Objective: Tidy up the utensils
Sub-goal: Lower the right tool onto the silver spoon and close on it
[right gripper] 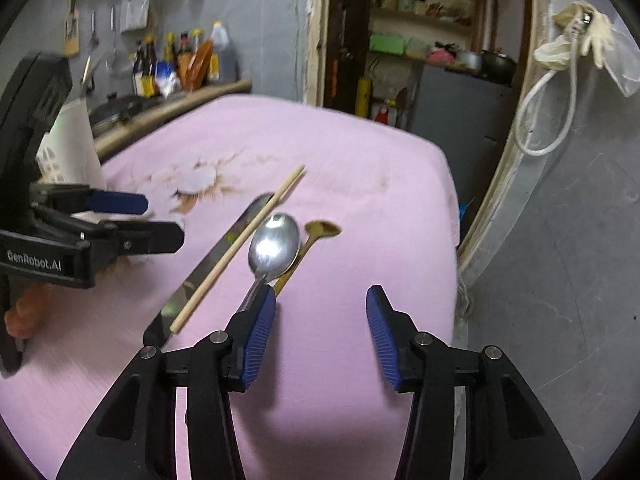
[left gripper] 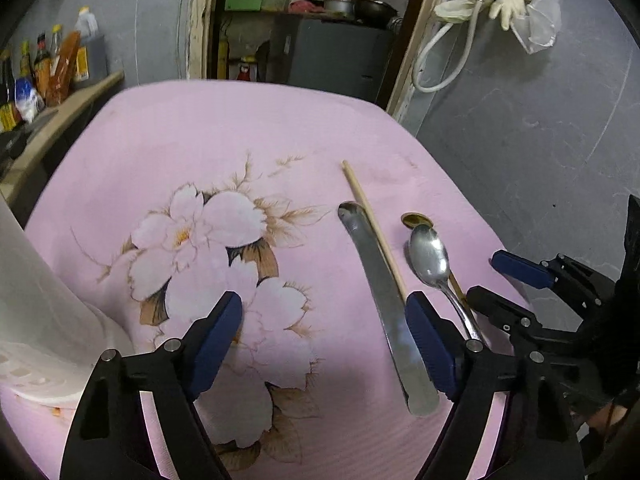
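On a pink flowered cloth (left gripper: 200, 140) lie a flat steel knife (left gripper: 384, 300), a wooden chopstick (left gripper: 370, 220) across it, a steel spoon (left gripper: 430, 258) and a small golden spoon (left gripper: 416, 221) partly under it. My left gripper (left gripper: 324, 304) is open over bare cloth, its right finger over the knife blade. My right gripper (right gripper: 320, 296) is open too, with only cloth between its fingers. Its left finger stands just right of the spoon (right gripper: 274, 246) handle and hides the handle's end. The knife (right gripper: 216, 264) and chopstick (right gripper: 240, 244) lie to the left.
A white plastic holder (left gripper: 40, 300) stands at the cloth's left edge, also visible behind the left gripper (right gripper: 164, 220). Bottles (right gripper: 176, 64) line a shelf at the back left. A doorway, gloves and a hose (right gripper: 560, 60) are beyond the table's right edge.
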The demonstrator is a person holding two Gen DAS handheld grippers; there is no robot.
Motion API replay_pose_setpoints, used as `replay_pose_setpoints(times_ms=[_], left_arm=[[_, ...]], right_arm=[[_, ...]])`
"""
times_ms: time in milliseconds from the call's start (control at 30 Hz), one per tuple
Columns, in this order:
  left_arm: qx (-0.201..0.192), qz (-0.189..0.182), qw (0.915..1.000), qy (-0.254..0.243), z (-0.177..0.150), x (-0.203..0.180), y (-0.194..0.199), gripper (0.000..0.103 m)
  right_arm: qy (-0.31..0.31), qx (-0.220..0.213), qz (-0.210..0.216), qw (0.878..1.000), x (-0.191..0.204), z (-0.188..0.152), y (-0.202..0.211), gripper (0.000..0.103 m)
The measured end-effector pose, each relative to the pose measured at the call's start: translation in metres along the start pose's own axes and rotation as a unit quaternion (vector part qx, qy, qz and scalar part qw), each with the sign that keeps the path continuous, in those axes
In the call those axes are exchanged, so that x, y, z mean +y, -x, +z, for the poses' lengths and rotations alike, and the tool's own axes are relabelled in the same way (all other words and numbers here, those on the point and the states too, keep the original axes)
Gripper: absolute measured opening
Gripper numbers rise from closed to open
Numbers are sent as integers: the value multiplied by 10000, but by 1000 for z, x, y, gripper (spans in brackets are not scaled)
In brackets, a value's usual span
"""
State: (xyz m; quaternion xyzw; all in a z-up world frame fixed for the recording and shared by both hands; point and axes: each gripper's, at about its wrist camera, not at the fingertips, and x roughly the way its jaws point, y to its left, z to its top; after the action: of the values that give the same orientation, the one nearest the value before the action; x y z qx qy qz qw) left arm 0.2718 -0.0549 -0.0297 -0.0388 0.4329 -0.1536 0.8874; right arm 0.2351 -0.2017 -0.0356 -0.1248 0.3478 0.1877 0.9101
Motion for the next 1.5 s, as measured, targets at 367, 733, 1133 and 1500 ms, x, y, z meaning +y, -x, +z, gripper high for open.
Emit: replay_pose_setpoints(times_ms=[367, 733, 1133, 1500], left_arm=[[159, -181, 9997, 29, 3, 2, -5, 70], [285, -244, 9993, -52, 5, -4, -15, 67], [248, -426, 9983, 308, 5, 10, -12, 54], [171, -446, 9975, 514, 6, 16, -6, 39]], right_arm=[[31, 106, 100, 9999, 1, 9, -6, 44], [103, 155, 283, 9994, 8, 10, -7, 44], [-192, 173, 619, 9977, 1, 19, -13, 33], [75, 354, 817, 9960, 14, 35, -29, 7]])
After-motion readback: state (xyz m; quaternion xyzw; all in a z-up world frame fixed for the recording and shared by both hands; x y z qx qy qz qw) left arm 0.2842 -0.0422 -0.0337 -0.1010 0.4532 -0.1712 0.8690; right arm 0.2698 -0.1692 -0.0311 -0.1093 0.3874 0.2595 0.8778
